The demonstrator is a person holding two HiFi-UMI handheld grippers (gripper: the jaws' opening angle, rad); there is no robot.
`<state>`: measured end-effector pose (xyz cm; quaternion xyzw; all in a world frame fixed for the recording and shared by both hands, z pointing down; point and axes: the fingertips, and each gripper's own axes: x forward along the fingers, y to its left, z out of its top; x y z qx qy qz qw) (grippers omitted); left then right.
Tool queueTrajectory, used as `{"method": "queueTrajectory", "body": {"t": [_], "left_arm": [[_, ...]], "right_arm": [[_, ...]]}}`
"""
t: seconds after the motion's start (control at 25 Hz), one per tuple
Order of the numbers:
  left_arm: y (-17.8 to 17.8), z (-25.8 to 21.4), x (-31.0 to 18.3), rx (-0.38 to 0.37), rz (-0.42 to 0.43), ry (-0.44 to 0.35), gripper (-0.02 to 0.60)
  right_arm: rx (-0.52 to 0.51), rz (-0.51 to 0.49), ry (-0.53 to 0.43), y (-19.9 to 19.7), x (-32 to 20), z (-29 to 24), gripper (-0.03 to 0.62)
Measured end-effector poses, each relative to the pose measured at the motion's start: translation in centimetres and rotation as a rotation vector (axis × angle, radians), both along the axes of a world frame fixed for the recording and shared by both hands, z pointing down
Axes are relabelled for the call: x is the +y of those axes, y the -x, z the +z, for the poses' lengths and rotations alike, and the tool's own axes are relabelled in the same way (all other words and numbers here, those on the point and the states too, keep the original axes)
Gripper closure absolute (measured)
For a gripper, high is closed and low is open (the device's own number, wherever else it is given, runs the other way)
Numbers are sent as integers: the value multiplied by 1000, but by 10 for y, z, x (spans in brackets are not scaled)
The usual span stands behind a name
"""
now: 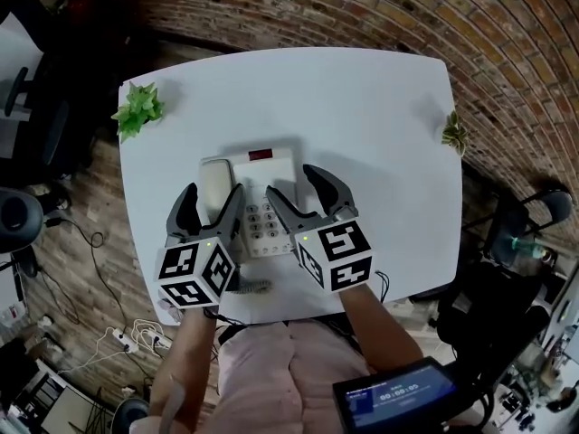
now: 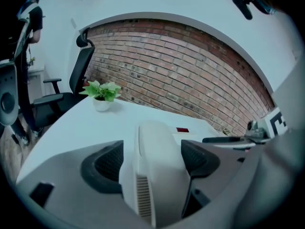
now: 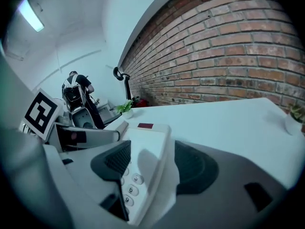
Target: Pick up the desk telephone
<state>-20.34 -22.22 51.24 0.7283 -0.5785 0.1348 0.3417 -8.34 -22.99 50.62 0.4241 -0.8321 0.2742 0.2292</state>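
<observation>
Desk telephone (image 1: 261,188) sits on the white table (image 1: 380,107), toward the person's edge and directly ahead of both tools. Its handset (image 1: 217,186) lies in the cradle on the unit's left side, and the keypad (image 1: 262,217) and a small dark red window (image 1: 261,155) are on the right. Key relation: the handset's long axis runs away from the person, in line with the way the left gripper (image 1: 213,197) points, so its jaws flank the handset across its narrow width. Left gripper view: jaws spread, the handset fills most of the gap, and the pads look close to its flanks but not pressing. The right gripper (image 1: 289,181) is also spread and straddles the right edge of the base, inner jaw over the keypad, outer jaw out over bare table beside the housing. The two tools are about equally near, each already at its own half of the unit, and nothing is clamped yet. Judgement: a lift of the whole set needs the base gripped, since the handset alone would come off its cradle. Materials: the housing is off-white moulded plastic, smooth, with rounded corners. The handset is a rounded bar with a slotted grille at its near end, and the buttons are small pale discs. Jaw pads are dark, ribbed and concave. The tabletop is matte and featureless, so expect little friction under the base.
</observation>
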Motion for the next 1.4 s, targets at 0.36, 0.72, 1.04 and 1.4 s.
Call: {"method": "queueTrajectory", "body": {"t": [0.36,0.72,1.04,1.4], "left_arm": [[-17,20,-2,195,38,125,217],[-17,21,-3,151,54,125,249],[-16,10,3,125,36,30,253],[-11,-1,13,101,11,-53,255]], "right_arm": [[-26,-16,77,14,1,17,304],[-24,-24,69,13,0,18,312],[-22,-42,22,12,6,8,313],[-35,-104,15,13,18,0,227]]}}
